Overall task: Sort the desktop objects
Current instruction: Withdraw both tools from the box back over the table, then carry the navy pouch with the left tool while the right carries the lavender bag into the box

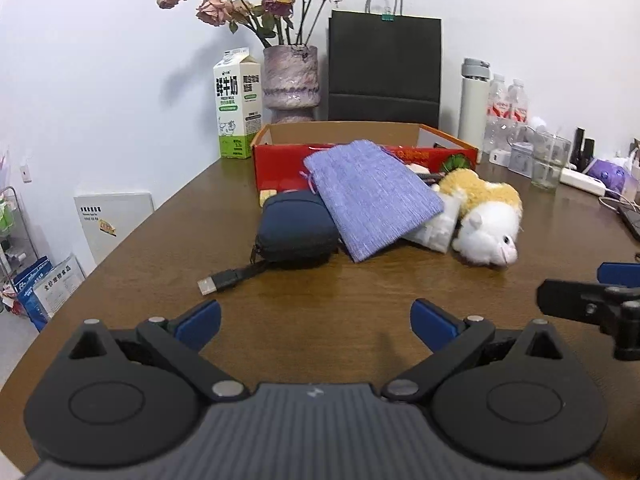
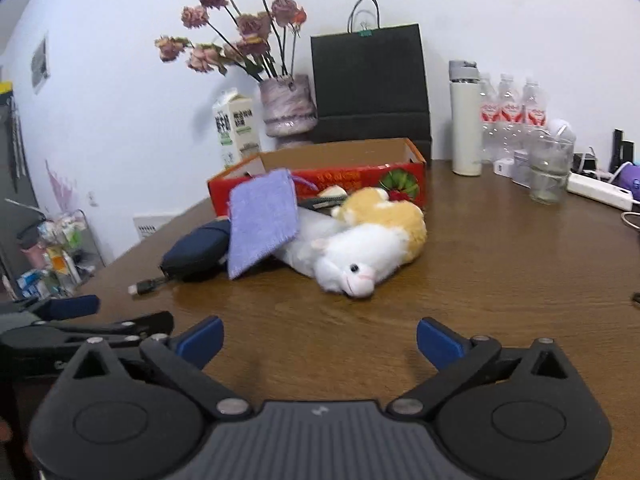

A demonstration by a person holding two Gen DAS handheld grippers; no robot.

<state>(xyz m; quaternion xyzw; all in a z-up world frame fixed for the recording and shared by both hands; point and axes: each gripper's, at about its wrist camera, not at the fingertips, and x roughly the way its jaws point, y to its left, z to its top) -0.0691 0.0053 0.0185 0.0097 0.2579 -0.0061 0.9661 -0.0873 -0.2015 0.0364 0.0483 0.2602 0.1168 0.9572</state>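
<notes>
Brown wood table [image 1: 360,292]: it carries a pile of small things in front of a red box [image 1: 280,160], seen from the left wrist.
Left gripper [image 1: 316,320]: blue-tipped fingers spread wide, nothing between them, low over the near table.
Navy pouch [image 1: 296,228]: lies left in the pile, a black cable [image 1: 228,278] trailing from it towards the near left.
Purple cloth bag [image 1: 372,196]: leans across the pouch and against the box front.
Plush toy [image 1: 488,220]: white and tan, on its side at the right of the pile, touching a clear packet [image 1: 436,228] under the bag.
Far edge: milk carton [image 1: 236,108], vase of dried roses [image 1: 291,76], black paper bag [image 1: 384,68], flask [image 1: 474,100].
Right gripper [image 1: 592,304]: only its tip shows at the right edge here.

Right wrist view, right gripper [image 2: 320,340]: fingers wide apart, holding nothing, over bare wood.
Plush toy [image 2: 376,248]: straight ahead, face towards the camera.
Purple cloth bag [image 2: 262,220]: just left of the toy, propped on the navy pouch [image 2: 196,252].
Red box [image 2: 360,176]: behind the pile, open at the top.
Left gripper [image 2: 72,312]: at the near left edge.
</notes>
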